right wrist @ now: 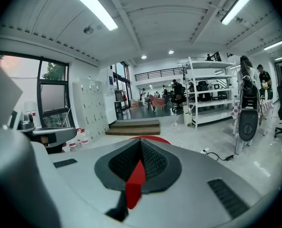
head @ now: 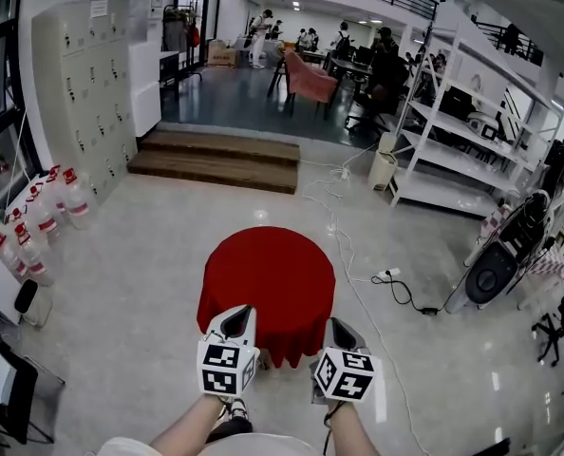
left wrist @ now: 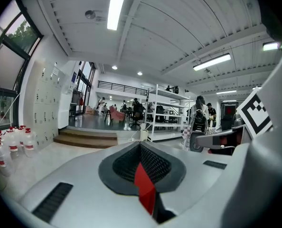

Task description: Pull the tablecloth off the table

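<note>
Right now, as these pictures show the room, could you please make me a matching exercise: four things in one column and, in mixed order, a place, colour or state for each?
Things:
1 tablecloth
2 left gripper
3 bottles
4 shelving rack

Descriptions:
A white, at the right
B shut on a pinch of the tablecloth
C red, draped, in the middle
D standing in a group at the far left

Pairs: 1-C, 2-B, 3-D, 4-A.

red tablecloth (head: 263,278); grey left gripper (head: 237,319) & right gripper (head: 339,331) w/ b/w square-marker cubes (head: 227,369); red-topped white bottles (head: 35,221) at 9 o'clock.
</note>
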